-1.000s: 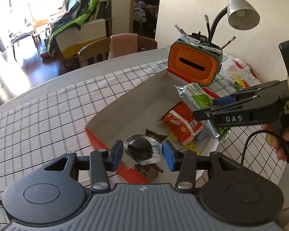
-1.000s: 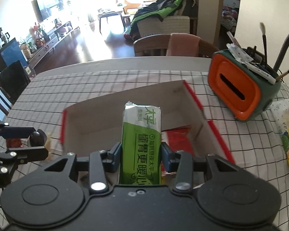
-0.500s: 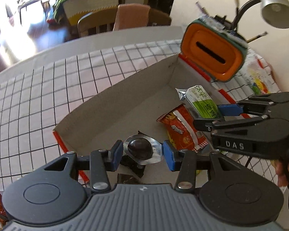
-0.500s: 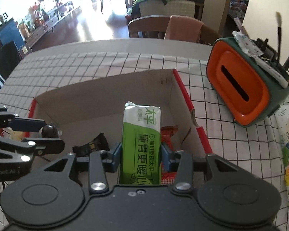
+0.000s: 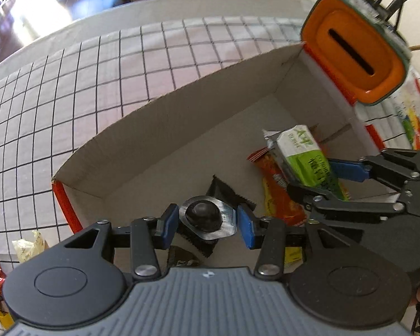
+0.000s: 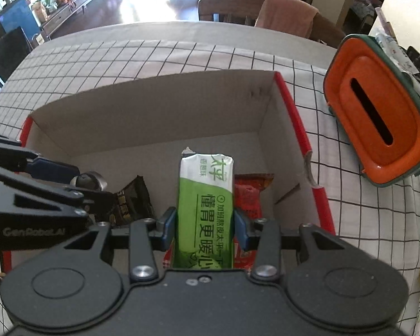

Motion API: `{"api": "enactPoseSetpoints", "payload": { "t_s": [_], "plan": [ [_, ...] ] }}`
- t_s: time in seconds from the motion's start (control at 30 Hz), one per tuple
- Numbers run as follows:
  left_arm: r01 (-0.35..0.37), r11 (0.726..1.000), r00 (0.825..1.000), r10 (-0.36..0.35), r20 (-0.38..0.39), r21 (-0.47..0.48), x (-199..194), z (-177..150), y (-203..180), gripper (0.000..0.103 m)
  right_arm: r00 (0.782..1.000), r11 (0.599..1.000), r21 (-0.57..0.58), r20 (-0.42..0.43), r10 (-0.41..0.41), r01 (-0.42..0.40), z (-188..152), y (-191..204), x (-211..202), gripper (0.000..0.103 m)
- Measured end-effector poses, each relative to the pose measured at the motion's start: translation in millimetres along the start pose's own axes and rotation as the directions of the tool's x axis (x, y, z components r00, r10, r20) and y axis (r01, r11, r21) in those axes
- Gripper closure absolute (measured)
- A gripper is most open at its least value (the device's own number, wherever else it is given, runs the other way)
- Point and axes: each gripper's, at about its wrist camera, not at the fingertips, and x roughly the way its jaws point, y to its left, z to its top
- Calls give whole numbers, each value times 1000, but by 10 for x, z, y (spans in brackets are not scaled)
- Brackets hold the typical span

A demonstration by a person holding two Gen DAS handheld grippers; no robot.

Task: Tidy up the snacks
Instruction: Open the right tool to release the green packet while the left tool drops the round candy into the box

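Green packet in right hand-held gripper

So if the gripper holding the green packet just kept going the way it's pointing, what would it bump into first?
Probably the red snack bag lying on the cardboard box's floor, directly under the green-and-white packet clamped in the right gripper. Depth is hard to judge.

Beyond the tabletop with its black-gridded white cloth, a wooden chair draped with a pink towel stands at twelve o'clock, while sunlight glares off the dark wooden floor toward eleven o'clock.
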Motion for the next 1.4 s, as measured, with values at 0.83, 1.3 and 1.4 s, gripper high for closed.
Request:
{"api": "enactPoseSetpoints", "payload": {
  "t_s": [0.83,1.3,1.4],
  "plan": [
    [72,997,995,-72,75,10,-261,-175,82,53,998,999,39,60,15,-17,-70,-28,-274,60],
    [81,994,969,-97,226,79,-773,-499,169,49,990,998,43,138,27,-33,-186,145,-680,55],
    [84,993,954,-104,282,84,-899,-589,243,46,985,997,51,165,45,-54,-218,214,-789,52]
  ]
}}
